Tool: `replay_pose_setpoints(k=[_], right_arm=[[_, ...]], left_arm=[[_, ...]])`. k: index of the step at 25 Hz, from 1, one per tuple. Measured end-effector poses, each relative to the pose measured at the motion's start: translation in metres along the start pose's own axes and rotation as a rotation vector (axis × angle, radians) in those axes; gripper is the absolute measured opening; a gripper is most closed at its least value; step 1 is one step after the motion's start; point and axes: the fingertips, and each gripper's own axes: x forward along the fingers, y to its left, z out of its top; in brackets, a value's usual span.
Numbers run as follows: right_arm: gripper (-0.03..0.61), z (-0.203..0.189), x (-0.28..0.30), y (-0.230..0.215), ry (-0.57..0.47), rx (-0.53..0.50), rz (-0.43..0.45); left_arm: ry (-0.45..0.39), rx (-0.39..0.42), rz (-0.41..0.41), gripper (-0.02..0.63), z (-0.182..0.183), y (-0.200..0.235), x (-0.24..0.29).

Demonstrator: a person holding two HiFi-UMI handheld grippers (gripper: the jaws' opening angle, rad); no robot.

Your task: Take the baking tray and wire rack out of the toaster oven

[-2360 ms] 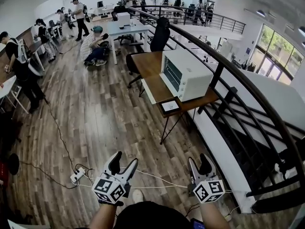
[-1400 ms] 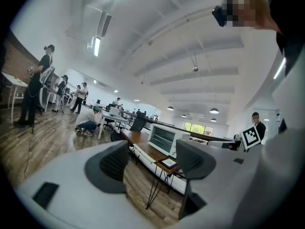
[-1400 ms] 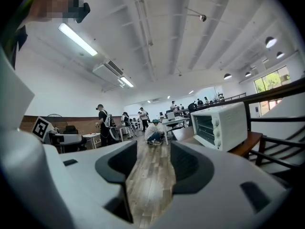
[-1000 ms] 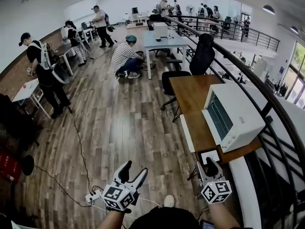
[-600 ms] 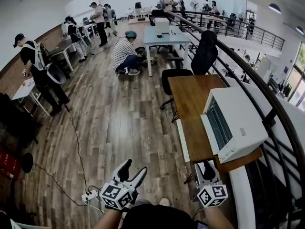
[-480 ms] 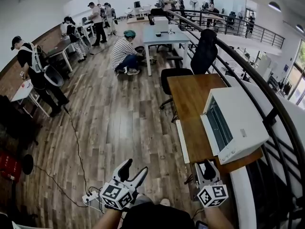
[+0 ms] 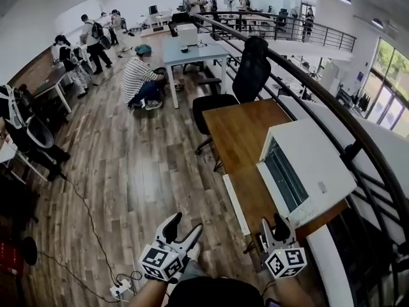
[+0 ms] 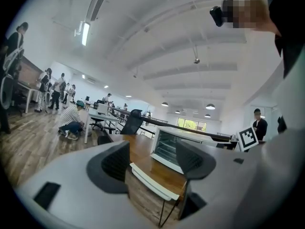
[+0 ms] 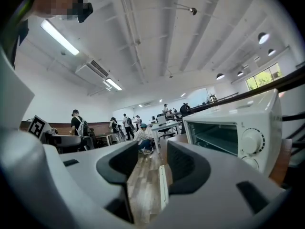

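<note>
The white toaster oven stands on the near end of a wooden table, its dark front window facing left. In the right gripper view the toaster oven shows a shelf line behind the window, but I cannot tell tray from rack. My left gripper hangs over the floor left of the table, open and empty. My right gripper is at the table's near corner, just short of the oven. Its jaws are closing with nothing between them. The left gripper view shows the oven ahead, between that gripper's fingers.
A white strip lies along the table's left edge. A black office chair stands at the table's far end and a dark railing runs behind it. A person crouches on the wooden floor. A power strip lies near my feet.
Both grippers have come forward toward the wooden table, and the oven now sits closer and larger in the head view. The right gripper has reached the table's near corner.
</note>
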Motion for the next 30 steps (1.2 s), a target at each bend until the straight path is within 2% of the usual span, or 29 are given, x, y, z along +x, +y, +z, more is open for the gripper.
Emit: replay_pose_setpoints(k=[4, 9, 19, 23, 30], right_arm=[[0.186, 0.011, 0.029, -0.004, -0.008, -0.001, -0.067], [0.179, 0.016, 0.072, -0.009, -0.005, 0.004, -0.127], [0.173, 0.013, 0.14, 0.004, -0.015, 0.01, -0.2], [0.17, 0.008, 0.144, -0.008, -0.018, 0.035, -0.256], [0.164, -0.012, 0.101, -0.045, 0.001, 0.102, -0.418]], left_arm=[[0.013, 0.0, -0.068, 0.307, 0.015, 0.028, 0.041], [0.02, -0.003, -0.114, 0.307, 0.031, 0.066, 0.08], [0.066, -0.01, -0.207, 0.307, 0.032, 0.127, 0.132], [0.104, 0.005, -0.28, 0.305, 0.022, 0.119, 0.158], [0.208, 0.01, -0.439, 0.305, -0.007, 0.07, 0.204]])
